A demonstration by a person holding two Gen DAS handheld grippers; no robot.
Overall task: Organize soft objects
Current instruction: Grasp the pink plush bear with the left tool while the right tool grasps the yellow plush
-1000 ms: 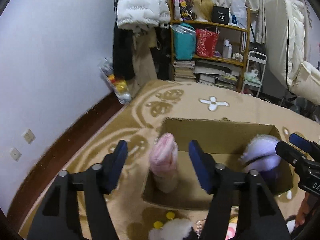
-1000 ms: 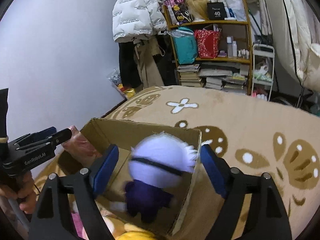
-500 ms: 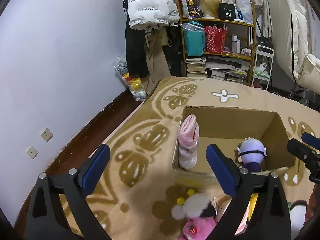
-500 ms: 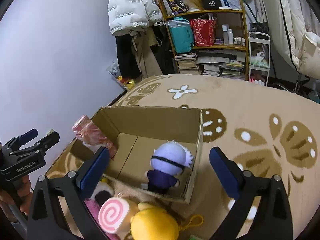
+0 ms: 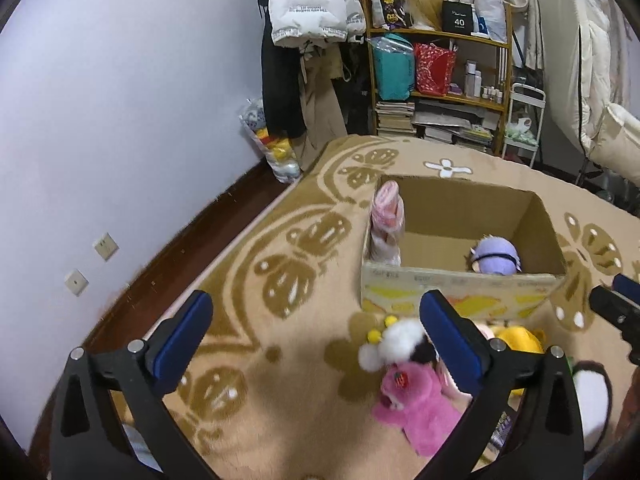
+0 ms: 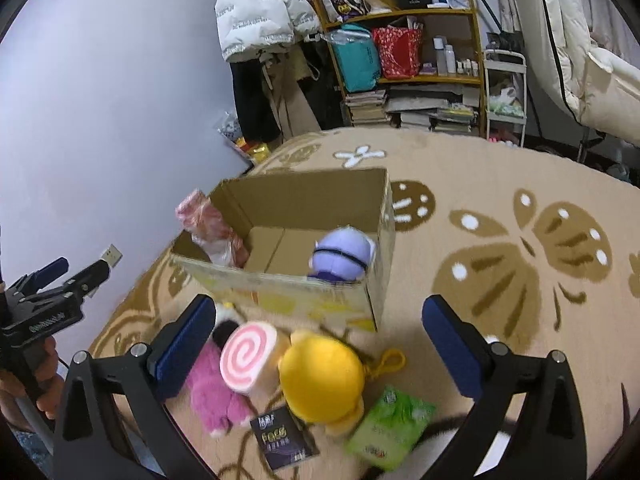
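Note:
An open cardboard box (image 5: 460,284) (image 6: 280,292) stands on the carpet. Inside it a pink striped plush (image 5: 386,216) (image 6: 208,224) leans in the left corner and a purple-haired doll (image 5: 496,258) (image 6: 344,252) sits at the right. In front of the box lie a pink plush (image 5: 412,404) (image 6: 208,388), a swirl-roll plush (image 6: 246,354) and a yellow plush (image 6: 320,376). My left gripper (image 5: 314,308) hangs over the carpet left of the pile, its jaws opening with nothing between them. My right gripper (image 6: 318,308) is open above the pile, holding nothing.
A green packet (image 6: 388,428) and a dark card (image 6: 282,440) lie near the plush pile. A white and black plush (image 5: 400,340) lies by the box front. A wall runs along the left; a shelf (image 5: 440,60) and hanging coats stand at the back.
Both grippers have let go of their toys, opened wide and pulled back from the box. The pink striped plush and the purple-haired doll now rest inside it.

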